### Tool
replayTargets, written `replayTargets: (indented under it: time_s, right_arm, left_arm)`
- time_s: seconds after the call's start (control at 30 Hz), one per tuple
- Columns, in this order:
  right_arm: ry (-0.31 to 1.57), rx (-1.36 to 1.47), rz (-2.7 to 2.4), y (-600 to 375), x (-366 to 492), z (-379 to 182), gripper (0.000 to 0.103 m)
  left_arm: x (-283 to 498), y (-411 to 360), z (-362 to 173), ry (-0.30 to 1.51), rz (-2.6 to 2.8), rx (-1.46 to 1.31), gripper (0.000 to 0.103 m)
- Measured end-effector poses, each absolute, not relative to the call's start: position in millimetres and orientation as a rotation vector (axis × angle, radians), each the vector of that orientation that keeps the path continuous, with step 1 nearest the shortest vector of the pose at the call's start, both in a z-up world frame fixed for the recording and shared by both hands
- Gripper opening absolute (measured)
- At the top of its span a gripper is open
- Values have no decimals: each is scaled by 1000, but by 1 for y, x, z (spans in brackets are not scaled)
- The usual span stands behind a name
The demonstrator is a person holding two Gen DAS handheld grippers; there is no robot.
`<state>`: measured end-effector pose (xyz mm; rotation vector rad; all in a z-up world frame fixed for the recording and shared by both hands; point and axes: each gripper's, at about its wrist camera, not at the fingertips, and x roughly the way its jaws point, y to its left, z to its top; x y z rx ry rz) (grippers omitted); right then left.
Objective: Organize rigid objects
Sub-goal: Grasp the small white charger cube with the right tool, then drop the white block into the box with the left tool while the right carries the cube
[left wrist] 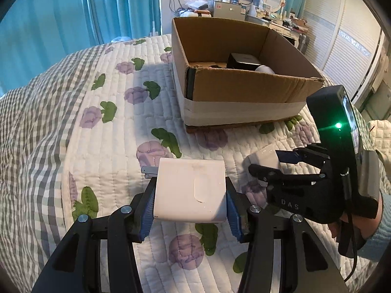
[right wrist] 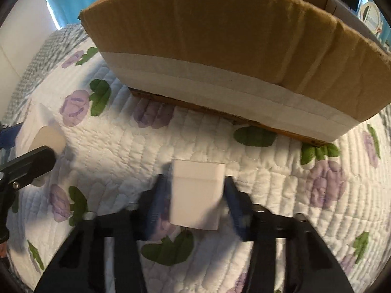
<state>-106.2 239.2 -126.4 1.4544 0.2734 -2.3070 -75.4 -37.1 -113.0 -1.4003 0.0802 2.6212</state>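
Gripping a white charger block (left wrist: 190,190) between its blue-padded fingers (left wrist: 147,216), the left gripper (left wrist: 190,217) holds it just above a quilted bedspread (left wrist: 117,131) printed with purple flowers and green leaves. 2 metal prongs (left wrist: 149,172) jut from the block's left side.

Just to its right, the right gripper (left wrist: 273,163) has a smaller white adapter (left wrist: 265,157) between its fingers. In the right wrist view that adapter (right wrist: 196,195) sits between blue pads (right wrist: 156,202); the left pad looks to be against it, while a thin gap shows at the right pad (right wrist: 235,202). Motion blur leaves it unclear whether the grip is firm.

Beyond both grippers an open cardboard box (left wrist: 244,90), with a white tape band round its base, rests on the bedspread. Inside it lie a black boxy object (left wrist: 243,61) and a rounded white item (left wrist: 265,69), touching or nearly so. A grey-checked blanket (left wrist: 31,122) covers the bed's left side, teal curtains (left wrist: 97,7) hang behind, and a cluttered dresser (left wrist: 268,17) stands at the far wall.
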Motion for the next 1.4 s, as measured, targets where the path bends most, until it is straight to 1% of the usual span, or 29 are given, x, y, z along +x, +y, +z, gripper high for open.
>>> replayTargets:
  time_s: [0.2,0.3,0.43,0.57,0.77,0.9,1.03,1.1,1.2,1.37,1.4]
  right_arm:
    - [241,1439,-2301,246,-98,-104,40]
    - [239,1381,-2307,250,-90,-76,40]
    - [304,1257,-2334,254,-79,-29,40]
    - [263,1192,-2371,263,-81,14,40]
    - [265,1093,-2444,274,-105,58,40]
    - [245,1068,-2480,280,-131,73,40]
    - [244,1067,-2497,284,-152,74,40]
    - [214,1080,-2498,287,-160,71,40]
    - [158,1107,-2490,291,-171,60,40]
    - [162,1148,-2472,291,-177,41,40]
    - [165,1148,-2475,291,-177,38,40]
  left_arm:
    - [-69,-34,-96,66,2622,-1373,51]
    - [-66,-29,-78,47,2611,-1340,51]
    - [-68,-20,-47,61,2621,-1255,51]
    - [-84,-9,-13,32,2613,-1180,51]
    - [-131,10,13,84,2659,-1083,51]
    - [-178,19,8,100,2679,-1099,51]
    - [-229,22,-19,-1,2631,-1207,51]
    - [-244,25,-33,-22,2620,-1255,51]
    - [-256,31,-51,17,2624,-1297,51]
    - [-262,36,-76,66,2606,-1348,51]
    - [-263,35,-79,71,2600,-1354,53]
